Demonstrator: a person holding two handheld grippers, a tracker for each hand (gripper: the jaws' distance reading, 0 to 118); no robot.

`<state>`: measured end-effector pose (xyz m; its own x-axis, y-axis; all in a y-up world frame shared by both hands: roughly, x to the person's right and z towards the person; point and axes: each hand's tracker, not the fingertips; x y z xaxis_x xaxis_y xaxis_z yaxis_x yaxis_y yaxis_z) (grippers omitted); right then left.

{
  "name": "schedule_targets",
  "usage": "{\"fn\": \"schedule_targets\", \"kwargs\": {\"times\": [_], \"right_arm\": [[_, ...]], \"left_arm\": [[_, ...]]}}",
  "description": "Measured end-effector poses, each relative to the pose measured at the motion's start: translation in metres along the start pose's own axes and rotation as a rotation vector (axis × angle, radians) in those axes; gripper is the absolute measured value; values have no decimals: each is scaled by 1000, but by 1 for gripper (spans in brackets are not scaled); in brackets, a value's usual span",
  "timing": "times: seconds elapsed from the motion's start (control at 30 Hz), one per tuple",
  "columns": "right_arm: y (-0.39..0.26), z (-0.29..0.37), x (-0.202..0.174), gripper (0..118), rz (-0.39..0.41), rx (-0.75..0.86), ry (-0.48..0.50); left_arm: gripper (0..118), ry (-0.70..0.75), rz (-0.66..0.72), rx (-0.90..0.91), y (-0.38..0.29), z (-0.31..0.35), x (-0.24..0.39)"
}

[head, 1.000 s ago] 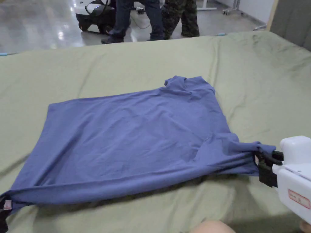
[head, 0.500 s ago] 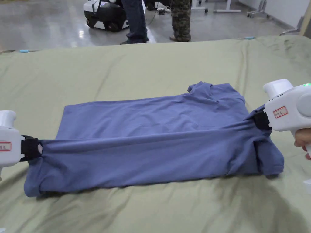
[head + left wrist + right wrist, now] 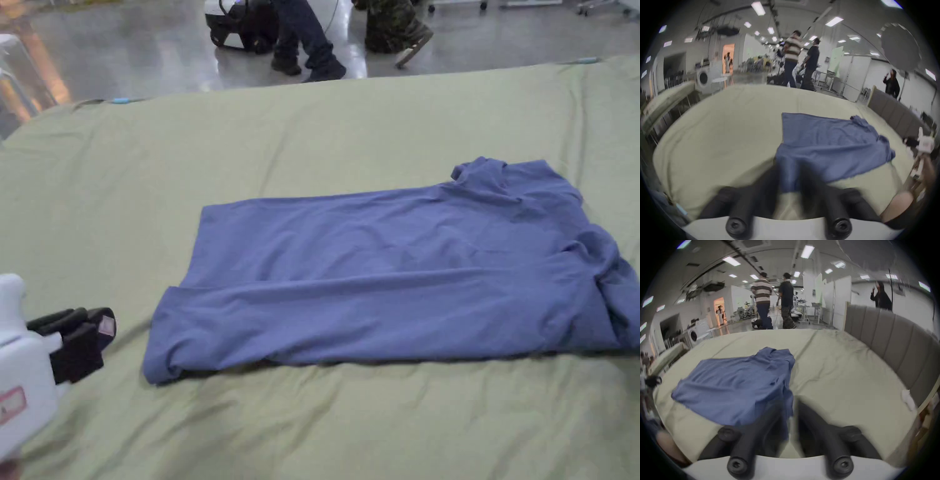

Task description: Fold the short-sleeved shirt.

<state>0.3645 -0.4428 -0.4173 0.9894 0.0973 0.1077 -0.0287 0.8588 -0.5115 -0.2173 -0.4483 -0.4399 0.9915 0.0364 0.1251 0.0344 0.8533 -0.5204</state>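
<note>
Surface: green bed sheet (image 3: 350,125), hall floor beyond.
Shirt (image 3: 400,275): flat mid-bed, near long edge folded over.
Left gripper (image 3: 94,334): released, just beside hem end.
Right gripper (image 3: 794,408): jaws apart, empty, at sleeve end.
Handling: light, limp; likely best pinched at corners.
Gripper views: headboard (image 3: 893,335), people (image 3: 763,293).

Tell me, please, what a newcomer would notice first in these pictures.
The blue shirt catches the eye first: it lies on the green bed sheet with its near edge folded over. Next comes the left gripper, at the lower left of the head view, apart from the cloth. Beyond the bed, people walk.
</note>
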Motion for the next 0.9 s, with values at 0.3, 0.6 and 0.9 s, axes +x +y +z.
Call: {"fn": "schedule_targets", "kwargs": {"times": [0.3,0.6,0.9], "right_arm": [[-55,49,-49,2,38,-19,180],[-53,40,-69,2,61,-41,204],[-34,-28,-50,60,9,-108,189]], "left_arm": [[38,-17,-112,-70,-39,-35,18],[8,-59,-79,-287,-19,-129,1],[7,-69,-26,-249,-12,-113,5]]}}
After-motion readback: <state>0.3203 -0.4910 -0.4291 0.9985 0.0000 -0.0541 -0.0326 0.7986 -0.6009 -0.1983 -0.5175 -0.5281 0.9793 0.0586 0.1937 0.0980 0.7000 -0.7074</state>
